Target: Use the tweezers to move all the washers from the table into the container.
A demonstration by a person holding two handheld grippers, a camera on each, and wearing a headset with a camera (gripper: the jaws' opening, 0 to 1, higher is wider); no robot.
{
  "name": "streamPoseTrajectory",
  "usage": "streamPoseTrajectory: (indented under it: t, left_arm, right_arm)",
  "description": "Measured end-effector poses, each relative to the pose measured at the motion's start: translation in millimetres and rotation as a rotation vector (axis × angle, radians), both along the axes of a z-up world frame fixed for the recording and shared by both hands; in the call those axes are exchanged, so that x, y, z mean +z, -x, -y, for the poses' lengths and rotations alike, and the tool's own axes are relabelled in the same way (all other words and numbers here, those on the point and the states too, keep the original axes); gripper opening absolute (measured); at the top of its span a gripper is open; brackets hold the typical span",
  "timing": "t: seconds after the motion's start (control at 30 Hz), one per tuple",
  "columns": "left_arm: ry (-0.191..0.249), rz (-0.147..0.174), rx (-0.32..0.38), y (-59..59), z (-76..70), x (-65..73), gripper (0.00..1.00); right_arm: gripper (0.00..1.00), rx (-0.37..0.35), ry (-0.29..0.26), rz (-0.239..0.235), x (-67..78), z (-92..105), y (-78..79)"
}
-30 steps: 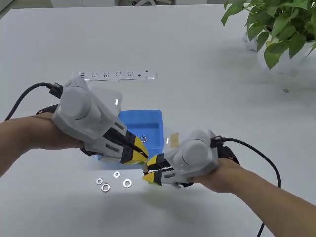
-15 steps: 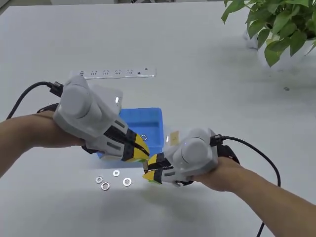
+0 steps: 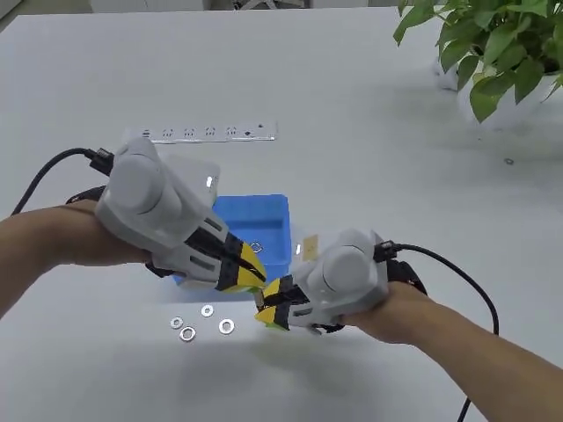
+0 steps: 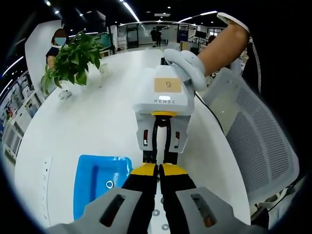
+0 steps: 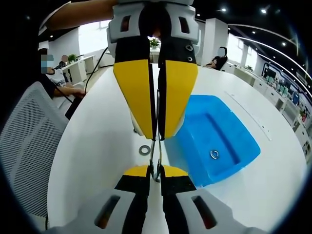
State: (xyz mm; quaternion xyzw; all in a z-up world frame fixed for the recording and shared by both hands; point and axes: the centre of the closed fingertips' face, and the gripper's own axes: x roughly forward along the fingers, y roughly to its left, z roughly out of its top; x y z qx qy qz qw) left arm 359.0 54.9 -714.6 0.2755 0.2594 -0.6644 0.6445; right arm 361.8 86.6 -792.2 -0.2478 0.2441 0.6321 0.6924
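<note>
The thin metal tweezers [image 5: 155, 152] run between the two grippers, which meet tip to tip just in front of the blue container [image 3: 264, 218]. My left gripper [image 3: 251, 271] [image 4: 157, 168] is shut on one end. Facing it, my right gripper [image 3: 266, 309] [image 5: 156, 171] is shut on the other end. Several washers [image 3: 207, 310] lie loose on the white table to the left of the jaw tips; one washer [image 5: 145, 149] sits close under the tweezers. A single washer [image 3: 255, 248] [image 5: 214, 154] lies inside the container [image 5: 229, 146].
A white power strip [image 3: 202, 134] lies behind the container. A potted plant [image 3: 493, 53] stands at the far right corner. Cables trail from both grippers. An office chair [image 4: 253, 141] stands beside the table.
</note>
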Motion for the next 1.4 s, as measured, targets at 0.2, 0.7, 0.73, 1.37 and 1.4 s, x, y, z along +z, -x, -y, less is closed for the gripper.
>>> streamPoseTrajectory:
  t: [0.2, 0.7, 0.73, 1.37, 1.4]
  left_arm:
    - [0.001, 0.01, -0.004, 1.2, 1.0, 6.6, 0.06]
    - [0.012, 0.038, -0.001, 3.2, -1.8, 32.2, 0.06]
    - [0.013, 0.042, 0.0, 2.8, -2.2, 34.6, 0.06]
    - [0.007, 0.101, 0.003, -16.3, -9.4, 61.7, 0.06]
    - [0.007, 0.105, 0.003, -18.5, -9.6, 63.4, 0.06]
  right_arm:
    - [0.1, 0.004, 0.005, 0.008, 6.4, 0.9, 0.2]
    - [0.1, 0.008, 0.011, 0.032, 31.7, 0.2, 0.4]
    - [0.1, 0.008, 0.012, 0.034, 34.2, 0.1, -0.3]
    - [0.1, 0.006, -0.007, 0.074, 61.3, -10.5, -23.9]
    - [0.1, 0.006, -0.009, 0.077, 63.1, -11.0, -26.5]
